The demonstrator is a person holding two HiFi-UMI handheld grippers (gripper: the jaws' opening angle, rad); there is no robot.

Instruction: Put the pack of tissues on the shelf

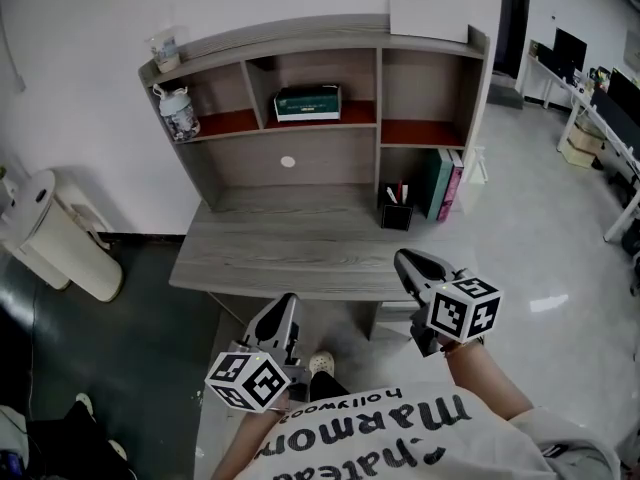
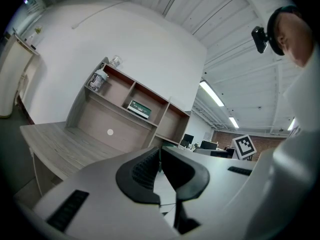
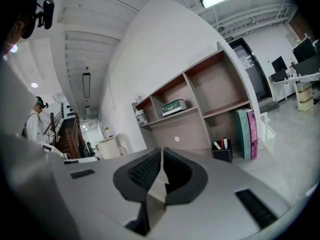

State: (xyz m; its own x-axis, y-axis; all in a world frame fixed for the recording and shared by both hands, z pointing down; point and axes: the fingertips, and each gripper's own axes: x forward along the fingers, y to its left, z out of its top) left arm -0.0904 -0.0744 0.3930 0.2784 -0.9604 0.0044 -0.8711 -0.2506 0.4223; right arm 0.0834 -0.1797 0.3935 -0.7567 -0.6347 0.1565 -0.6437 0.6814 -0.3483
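The green and white pack of tissues (image 1: 308, 103) lies in the middle compartment of the shelf (image 1: 330, 38) above the desk; the gripper views show the pack (image 2: 138, 109) (image 3: 174, 107) there too. My left gripper (image 1: 285, 310) hovers just off the desk's front edge, shut with nothing between its jaws (image 2: 160, 156). My right gripper (image 1: 407, 263) hangs over the desk's front right corner, also shut and empty (image 3: 161, 159). Both are well back from the shelf.
A grey wooden desk (image 1: 290, 253) carries a black pen holder (image 1: 396, 211) and upright books (image 1: 443, 184) at the right. A jar (image 1: 178, 114) sits in the left compartment, a small cup (image 1: 165, 50) on top. A white appliance (image 1: 55, 233) stands at the left.
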